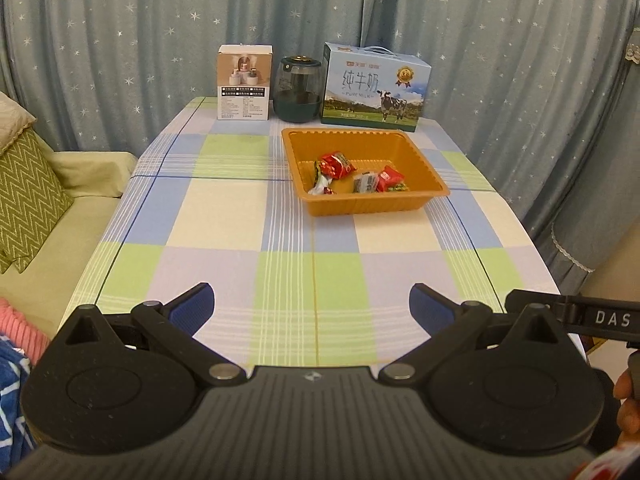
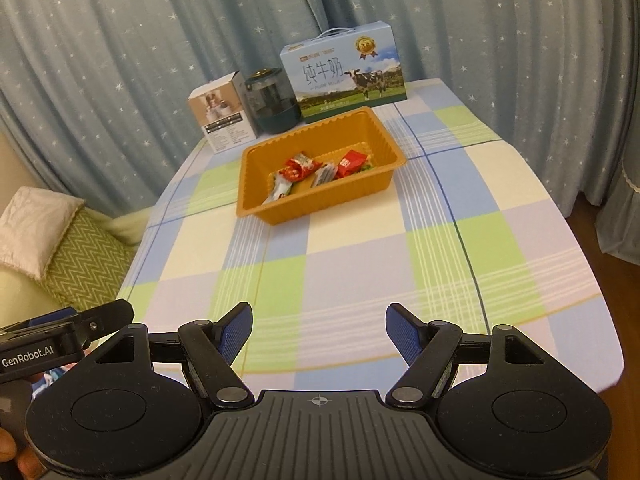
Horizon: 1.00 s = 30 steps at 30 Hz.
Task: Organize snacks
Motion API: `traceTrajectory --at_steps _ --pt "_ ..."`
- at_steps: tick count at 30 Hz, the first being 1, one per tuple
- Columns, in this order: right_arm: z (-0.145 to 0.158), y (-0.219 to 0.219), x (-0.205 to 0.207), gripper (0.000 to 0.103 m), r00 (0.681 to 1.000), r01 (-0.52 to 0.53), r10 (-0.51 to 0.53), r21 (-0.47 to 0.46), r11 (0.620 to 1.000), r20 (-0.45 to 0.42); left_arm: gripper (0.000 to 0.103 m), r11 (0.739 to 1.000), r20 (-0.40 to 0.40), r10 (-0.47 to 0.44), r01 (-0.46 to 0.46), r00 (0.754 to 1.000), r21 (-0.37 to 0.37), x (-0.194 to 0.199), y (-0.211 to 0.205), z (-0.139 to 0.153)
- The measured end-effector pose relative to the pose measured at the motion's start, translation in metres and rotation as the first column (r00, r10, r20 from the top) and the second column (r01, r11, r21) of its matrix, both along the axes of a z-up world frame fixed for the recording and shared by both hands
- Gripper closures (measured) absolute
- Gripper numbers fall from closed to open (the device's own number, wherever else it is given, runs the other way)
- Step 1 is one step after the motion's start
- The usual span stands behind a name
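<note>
An orange plastic tray [image 1: 424,152] [image 2: 384,136] stands on the checked tablecloth toward the far end of the table. Several wrapped snacks lie in it: a red packet [image 1: 335,165] [image 2: 298,168], a dark packet [image 1: 366,182] [image 2: 325,174], another red packet [image 1: 390,178] [image 2: 352,162] and a white-green one [image 1: 322,185] [image 2: 280,190]. My left gripper [image 1: 312,304] is open and empty, low over the near table edge. My right gripper [image 2: 320,330] is open and empty, also near the front edge, well short of the tray.
Behind the tray stand a white product box [image 1: 245,82] [image 2: 222,118], a dark green jar [image 1: 298,90] [image 2: 272,100] and a milk carton box [image 1: 374,86] [image 2: 344,76]. A sofa with a zigzag cushion [image 1: 28,196] [image 2: 86,256] lies left. Starred curtains [image 1: 120,40] hang behind.
</note>
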State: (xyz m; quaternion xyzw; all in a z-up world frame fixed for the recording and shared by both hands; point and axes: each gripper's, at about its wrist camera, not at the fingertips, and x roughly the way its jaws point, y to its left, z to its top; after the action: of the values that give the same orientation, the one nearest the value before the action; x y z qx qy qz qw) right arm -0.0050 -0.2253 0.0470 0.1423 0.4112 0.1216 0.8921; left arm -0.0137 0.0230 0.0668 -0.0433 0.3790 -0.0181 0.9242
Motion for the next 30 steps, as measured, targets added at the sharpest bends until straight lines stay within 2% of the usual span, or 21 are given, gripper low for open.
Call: traceTrajectory --at_steps 5,16,30 --pt "0.004 0.005 -0.021 0.029 1.0 -0.003 0.003 0.005 1.0 0.003 0.0 1.0 -0.007 -0.006 0.006 1.0 0.013 -0.021 -0.003 0.001" --pt "0.007 0.012 -0.06 0.029 0.999 -0.013 0.016 -0.064 0.998 0.039 0.0 0.999 -0.002 -0.003 0.003 1.0 0.037 -0.054 -0.004 -0.001" --pt "0.017 0.019 -0.092 0.029 0.996 -0.026 0.035 -0.103 0.994 0.084 0.0 0.999 0.021 -0.009 0.008 1.0 0.044 -0.081 -0.003 0.001"
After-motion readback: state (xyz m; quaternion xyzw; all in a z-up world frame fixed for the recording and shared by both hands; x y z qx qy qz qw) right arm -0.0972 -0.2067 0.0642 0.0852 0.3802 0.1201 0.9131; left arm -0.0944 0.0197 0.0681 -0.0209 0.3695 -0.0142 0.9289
